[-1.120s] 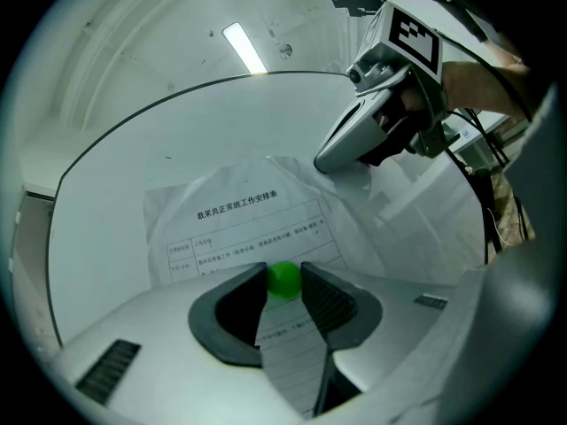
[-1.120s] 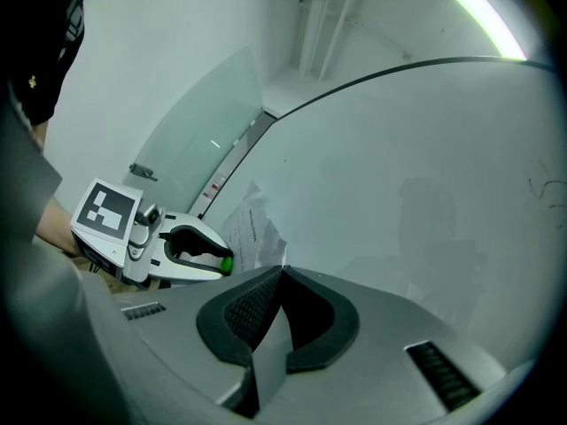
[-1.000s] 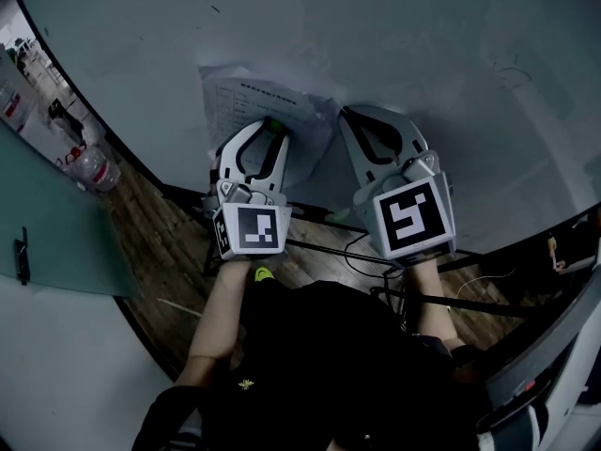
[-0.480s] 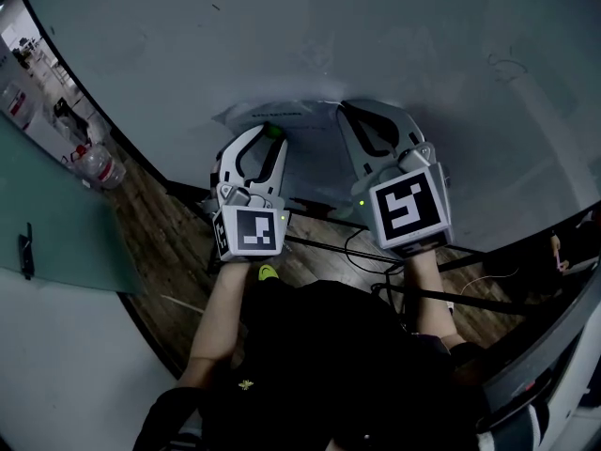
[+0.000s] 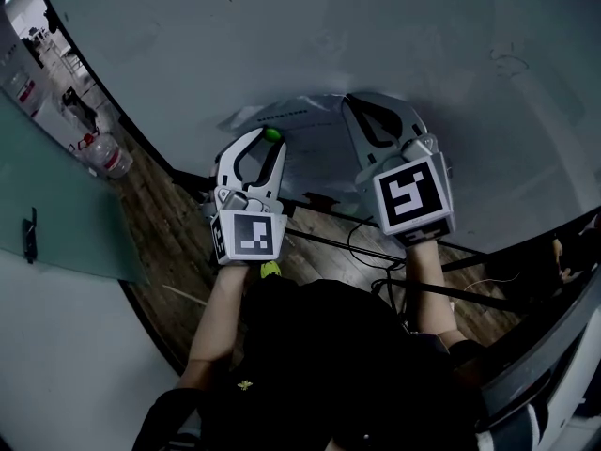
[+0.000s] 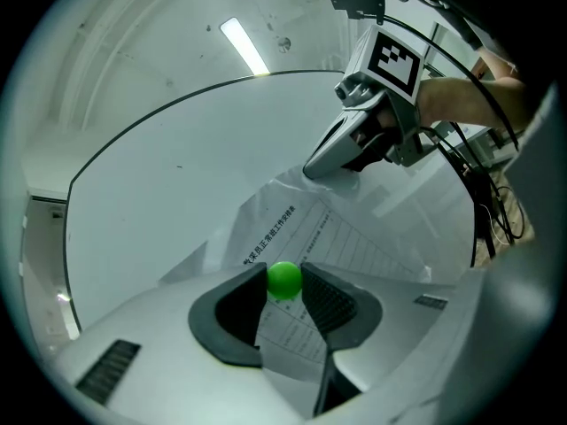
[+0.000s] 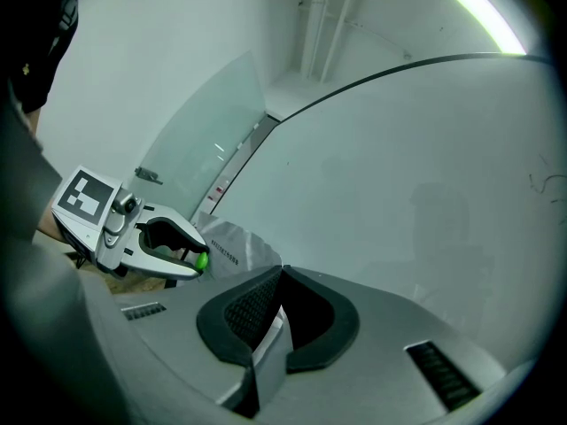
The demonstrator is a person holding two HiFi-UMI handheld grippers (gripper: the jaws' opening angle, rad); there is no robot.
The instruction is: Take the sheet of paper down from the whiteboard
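Note:
The printed sheet of paper [image 5: 305, 158] sags off the whiteboard [image 5: 376, 36] between my two grippers, its top edge curled forward. My left gripper [image 5: 270, 136] is shut on a small green round magnet [image 6: 284, 279], held just in front of the sheet [image 6: 341, 237]. My right gripper [image 5: 349, 101] is shut on the sheet's right edge, and a strip of paper [image 7: 268, 330] shows between its closed pads. In the right gripper view the left gripper [image 7: 202, 259] and the magnet [image 7: 202, 260] sit beside the crumpled sheet [image 7: 235, 251].
A glass partition [image 5: 56, 214] stands at the left, with plastic water bottles [image 5: 108, 158] on the wooden floor [image 5: 169, 233] beyond it. Black cables [image 5: 352, 242] and a stand's bars run along the floor below the whiteboard. The person's dark clothing fills the lower middle.
The sheet's top edge has come off the board and folded forward. My left gripper has drawn slightly away with the green magnet. The right gripper has stayed put.

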